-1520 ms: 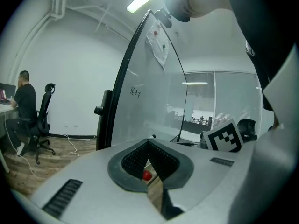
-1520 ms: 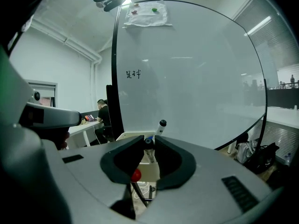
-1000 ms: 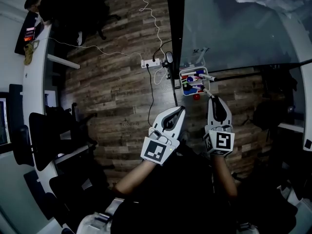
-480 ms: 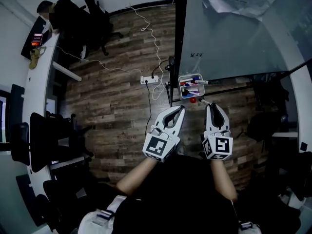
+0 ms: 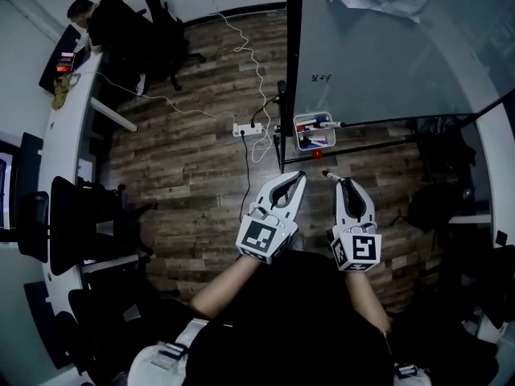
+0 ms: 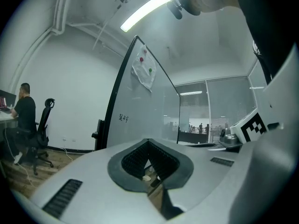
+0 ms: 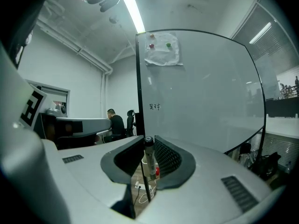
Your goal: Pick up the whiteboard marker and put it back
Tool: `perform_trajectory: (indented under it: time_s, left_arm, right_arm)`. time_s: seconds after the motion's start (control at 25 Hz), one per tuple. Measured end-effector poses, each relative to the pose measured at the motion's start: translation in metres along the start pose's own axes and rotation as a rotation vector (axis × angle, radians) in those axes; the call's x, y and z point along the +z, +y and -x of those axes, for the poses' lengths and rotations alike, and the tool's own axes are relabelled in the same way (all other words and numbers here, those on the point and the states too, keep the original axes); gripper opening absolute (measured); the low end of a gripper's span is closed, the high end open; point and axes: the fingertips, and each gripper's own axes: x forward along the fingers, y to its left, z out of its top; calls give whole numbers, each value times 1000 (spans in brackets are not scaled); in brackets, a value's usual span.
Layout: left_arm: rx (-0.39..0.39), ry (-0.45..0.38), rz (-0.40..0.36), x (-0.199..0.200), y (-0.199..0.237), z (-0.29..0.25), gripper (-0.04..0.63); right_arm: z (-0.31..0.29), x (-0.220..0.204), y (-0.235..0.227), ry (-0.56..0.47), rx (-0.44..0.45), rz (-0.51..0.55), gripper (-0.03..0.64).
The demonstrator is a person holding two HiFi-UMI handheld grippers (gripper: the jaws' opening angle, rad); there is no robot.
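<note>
A whiteboard marker (image 7: 149, 161) stands gripped between the jaws of my right gripper (image 7: 148, 139), cap end outward. In the head view only the marker's tip (image 5: 329, 175) shows past the right gripper (image 5: 341, 182). A white marker tray (image 5: 314, 131) with several markers hangs at the lower edge of the whiteboard (image 5: 386, 55), a short way beyond the marker tip. My left gripper (image 5: 298, 178) hovers beside the right one, jaws together with nothing in them. In the left gripper view its jaws (image 6: 148, 141) point toward the whiteboard (image 6: 140, 106).
A power strip (image 5: 249, 129) and white cables lie on the wooden floor by the board's stand. A small red object (image 5: 316, 154) sits under the tray. Office chairs (image 5: 72, 215) line a curved white desk (image 5: 60, 111) at left, where a person (image 5: 80, 10) sits.
Both grippers have drawn back from the marker tray, the right one still holding the marker. The gap between marker tip and tray has grown.
</note>
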Motion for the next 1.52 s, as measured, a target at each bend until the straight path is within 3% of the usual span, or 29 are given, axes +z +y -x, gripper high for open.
perform_trajectory:
  time_s: [0.92, 1.52]
  left_arm:
    - [25, 16, 12, -8, -7, 22, 8]
    - [33, 9, 30, -6, 11, 11, 8]
  right_arm:
    - [17, 0, 12, -10, 23, 4, 78]
    - [-2, 5, 12, -3, 24, 15, 78]
